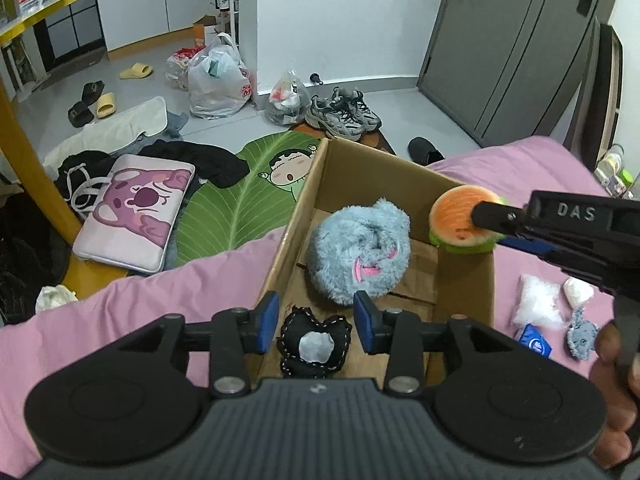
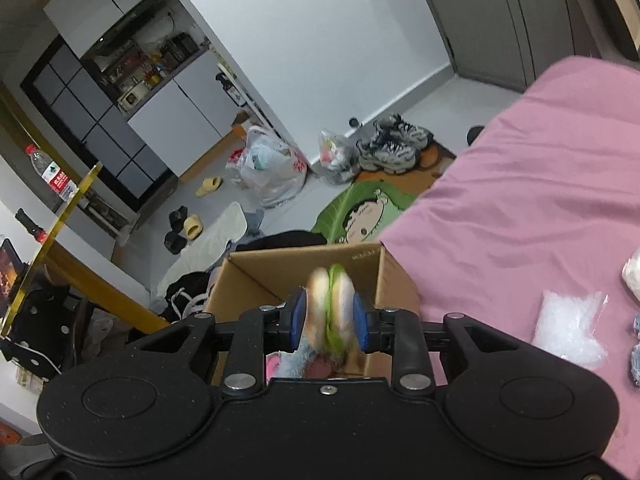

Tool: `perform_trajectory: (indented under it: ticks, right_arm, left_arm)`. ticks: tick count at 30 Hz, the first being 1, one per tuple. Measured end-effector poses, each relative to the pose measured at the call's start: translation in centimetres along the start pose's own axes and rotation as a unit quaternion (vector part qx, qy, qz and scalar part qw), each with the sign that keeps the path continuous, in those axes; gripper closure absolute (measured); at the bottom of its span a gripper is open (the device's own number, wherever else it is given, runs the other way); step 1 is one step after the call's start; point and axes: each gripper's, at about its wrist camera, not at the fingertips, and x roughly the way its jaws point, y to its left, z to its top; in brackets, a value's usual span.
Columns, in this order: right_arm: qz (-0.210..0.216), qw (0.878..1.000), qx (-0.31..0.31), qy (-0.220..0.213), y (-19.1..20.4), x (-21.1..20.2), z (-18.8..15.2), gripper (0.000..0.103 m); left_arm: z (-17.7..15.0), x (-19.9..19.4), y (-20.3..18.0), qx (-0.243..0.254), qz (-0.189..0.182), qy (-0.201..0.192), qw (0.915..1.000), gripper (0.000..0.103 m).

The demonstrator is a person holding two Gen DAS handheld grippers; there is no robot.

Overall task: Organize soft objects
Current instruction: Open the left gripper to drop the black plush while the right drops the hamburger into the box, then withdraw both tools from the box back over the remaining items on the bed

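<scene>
Left gripper (image 1: 316, 320): jaws apart and holding nothing, poised above a black heart-shaped cushion (image 1: 314, 344) in the cardboard box (image 1: 360, 164) on the pink bed (image 1: 140, 300). A blue plush (image 1: 360, 250) lies further in.

Right gripper (image 2: 329, 316): pads pressed on a plush burger (image 2: 332, 300), held on edge over the box (image 2: 368, 258), its flat faces toward the pads.

Both wrist cameras look down, close, into the box (image 1: 404, 184).

Brown box (image 1: 316, 184), pale-blue fluffy plush (image 1: 360, 244), orange-green burger toy (image 1: 460, 220), pink bedsheet (image 1: 140, 304)
</scene>
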Motion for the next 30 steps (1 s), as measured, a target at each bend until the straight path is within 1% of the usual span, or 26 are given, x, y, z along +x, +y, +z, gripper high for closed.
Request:
perform_trajectory:
  ticks: [2,3,5,6,8,12,14,18,20,26,27,30]
  right_arm:
    - [-0.001,1.000,0.001,-0.001,0.0,-0.1,0.1,0.071]
    - [-0.001,1.000,0.005,-0.003,-0.1,-0.4,0.2,0.071]
    - [-0.002,1.000,0.013,-0.007,-0.4,-0.9,0.3,0.068]
    - [-0.002,1.000,0.016,-0.010,-0.6,-1.2,0.3,0.066]
    - [-0.002,1.000,0.019,-0.015,-0.8,-2.0,0.3,0.055]
    - [-0.007,1.000,0.013,-0.014,-1.2,-3.6,-0.3,0.049]
    - [-0.009,1.000,0.016,-0.010,-1.5,-4.5,-0.6,0.045]
    - [-0.022,0.999,0.021,-0.012,-2.1,-5.9,-1.0,0.043]
    - [-0.024,0.999,0.019,-0.017,-2.3,-6.6,-1.0,0.037]
    - [-0.017,0.999,-0.007,-0.046,-2.9,-9.2,-1.4,0.020]
    - [-0.016,0.999,-0.014,-0.046,-3.1,-9.6,-1.5,0.019]
    - [-0.016,0.998,-0.030,-0.045,-3.6,-10.6,-2.3,0.015]
  left_arm:
    - [-0.1,-0.7,0.1,-0.001,0.005,-0.004,1.0000,0.063]
    - [0.0,-1.0,0.2,-0.001,0.012,-0.006,0.9999,0.057]
    - [-0.1,-1.8,0.4,-0.001,0.024,-0.016,0.9996,0.051]
    - [0.0,-2.2,0.4,-0.002,0.026,-0.020,0.9995,0.049]
    - [0.0,-3.0,0.6,-0.004,0.027,-0.024,0.9993,0.046]
    - [-0.3,-4.3,0.6,-0.005,0.035,-0.032,0.9989,0.035]
    - [-0.4,-4.8,0.4,-0.007,0.036,-0.032,0.9988,0.030]
    - [-0.7,-5.5,0.1,-0.014,0.034,-0.029,0.9989,0.023]
    - [-0.8,-5.7,-0.1,-0.016,0.044,-0.024,0.9986,0.019]
    - [-1.5,-7.0,-0.8,-0.016,0.036,-0.016,0.9991,0.013]
    - [-1.6,-7.3,-1.0,-0.014,0.035,-0.018,0.9991,0.011]
    - [-2.0,-8.0,-1.3,-0.011,0.031,-0.022,0.9992,0.010]
